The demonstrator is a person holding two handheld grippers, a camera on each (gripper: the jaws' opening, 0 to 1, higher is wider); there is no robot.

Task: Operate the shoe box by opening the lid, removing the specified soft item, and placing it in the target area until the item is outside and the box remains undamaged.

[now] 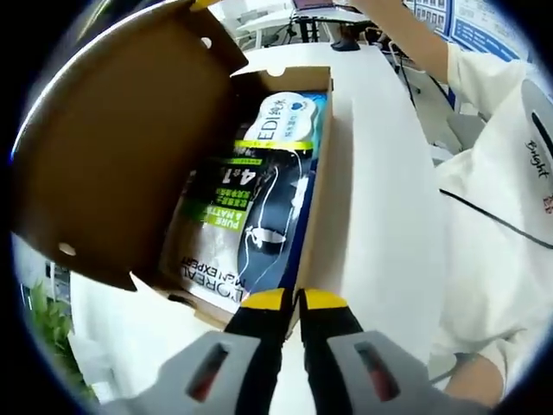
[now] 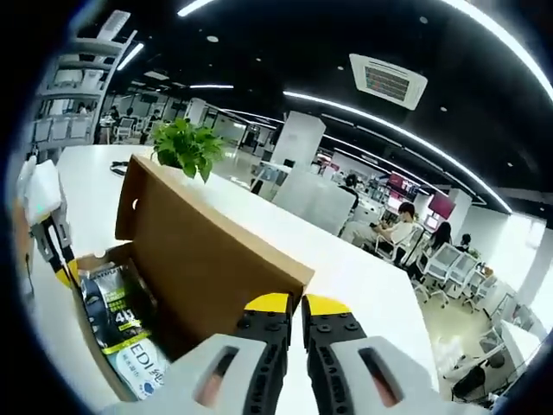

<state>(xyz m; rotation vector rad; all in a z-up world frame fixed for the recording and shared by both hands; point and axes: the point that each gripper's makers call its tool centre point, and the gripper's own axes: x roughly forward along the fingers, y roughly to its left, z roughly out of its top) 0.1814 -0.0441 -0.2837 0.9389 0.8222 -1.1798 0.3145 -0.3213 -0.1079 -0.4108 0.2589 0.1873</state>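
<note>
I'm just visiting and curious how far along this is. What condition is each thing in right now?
Shoe box: open, on the white table.
Lid: swung up, standing open.
Soft packets: lying inside the box, not yet removed.
Left gripper: jaws closed together, empty, at the box's near edge.
Right gripper: jaws closed together, empty, by the raised lid's edge.
</note>
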